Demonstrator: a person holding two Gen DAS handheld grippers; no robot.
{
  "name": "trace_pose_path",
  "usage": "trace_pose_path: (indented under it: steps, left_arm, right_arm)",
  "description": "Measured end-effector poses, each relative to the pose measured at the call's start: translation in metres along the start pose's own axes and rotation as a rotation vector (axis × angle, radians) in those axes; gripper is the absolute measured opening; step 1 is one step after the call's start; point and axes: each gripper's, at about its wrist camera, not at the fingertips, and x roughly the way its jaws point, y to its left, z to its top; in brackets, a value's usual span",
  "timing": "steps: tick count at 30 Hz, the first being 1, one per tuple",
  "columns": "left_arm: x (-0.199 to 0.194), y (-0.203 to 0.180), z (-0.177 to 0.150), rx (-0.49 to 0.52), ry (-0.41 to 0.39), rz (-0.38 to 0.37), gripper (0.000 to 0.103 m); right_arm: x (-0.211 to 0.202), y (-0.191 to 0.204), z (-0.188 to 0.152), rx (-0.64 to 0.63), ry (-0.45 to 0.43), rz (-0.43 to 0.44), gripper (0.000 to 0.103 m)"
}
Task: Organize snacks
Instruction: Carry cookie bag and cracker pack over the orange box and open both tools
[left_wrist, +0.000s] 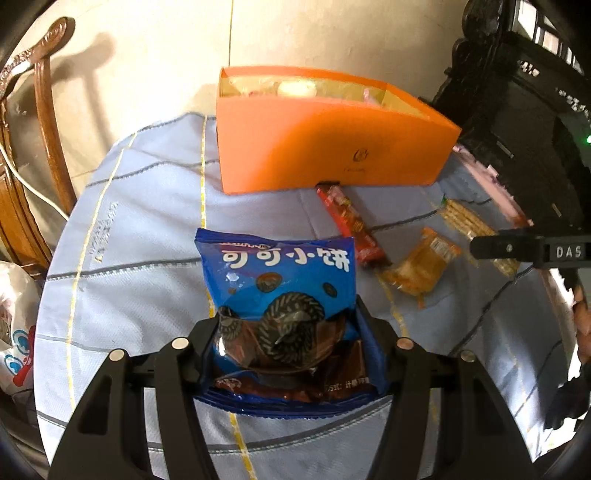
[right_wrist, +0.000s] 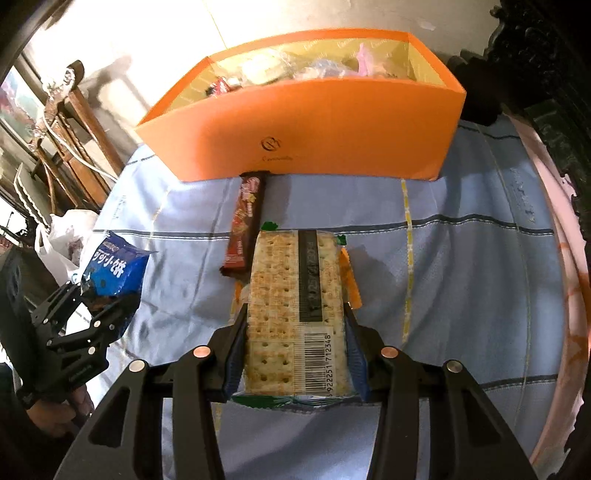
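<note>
Both claws loaded, carry step under way. Left claw (left_wrist: 291, 332) is clamped on the lower end of a blue cocoa-biscuit bag (left_wrist: 277, 273), which stands clear above the worktop (left_wrist: 129, 221) and its pale blue striped cloth. Right claw (right_wrist: 295, 350) is clamped on the long sides of a clear-wrapped cracker pack (right_wrist: 291, 295), barcode end nearest the camera, also off the cloth. The orange box (left_wrist: 314, 147) sits at the far side of the worktop, open-topped, with several wrapped snacks already inside. Still loose on the cloth: a red snack bar (left_wrist: 351, 225) with one end touching the box's front wall, and a small orange-wrapped cake (left_wrist: 421, 266) just beside it, under the cracker pack as the right wrist view shows it. Judgement: both items are in transit to the box. Next move calls for lifting each pack over the tall front wall, one claw at a time so the two do not crowd the opening, and letting go only once the pack is above the contents. The biscuit bag is soft and may swing.
</note>
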Motion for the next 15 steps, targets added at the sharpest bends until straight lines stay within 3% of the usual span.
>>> trace_pose_path:
  steps: [10,15]
  left_arm:
    - [-0.056,-0.023,0.049,0.048,-0.145,-0.010,0.059]
    - [-0.066,-0.032,0.096,0.054,-0.188,0.005,0.059]
  right_arm:
    - [-0.084,0.009,0.022,-0.015,-0.183,0.031,0.047]
    - [-0.119,0.009,0.049,-0.030,-0.267,0.020,0.047]
